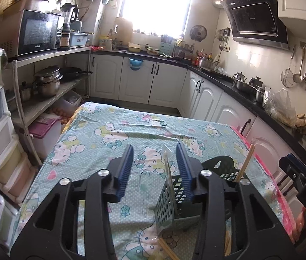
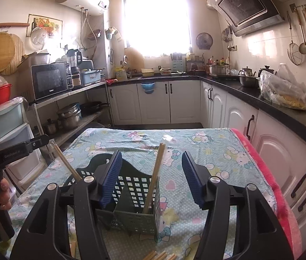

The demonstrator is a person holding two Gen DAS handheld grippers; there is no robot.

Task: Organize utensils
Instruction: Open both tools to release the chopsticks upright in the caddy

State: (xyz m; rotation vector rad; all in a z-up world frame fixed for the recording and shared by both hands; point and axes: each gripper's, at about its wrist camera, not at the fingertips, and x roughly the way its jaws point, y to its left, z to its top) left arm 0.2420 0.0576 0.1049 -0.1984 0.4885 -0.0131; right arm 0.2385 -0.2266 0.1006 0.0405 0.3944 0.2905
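Chopsticks on cloth (image 2: 161, 255): seen lying flat, just under and behind the right tongs (image 2: 152, 175).
Long axis: slanted up to the right.
Holder (image 2: 135, 197): placed below, one chopstick (image 2: 155, 177) stood inside.
Right tongs: open, nothing held, nearer.
Left tongs (image 1: 155, 162): open, nothing held.

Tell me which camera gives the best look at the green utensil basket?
The right wrist view. There the basket sits almost whole between the open right gripper, showing its grid walls and chopsticks standing inside. In the left wrist view the basket is largely hidden behind the open left gripper.
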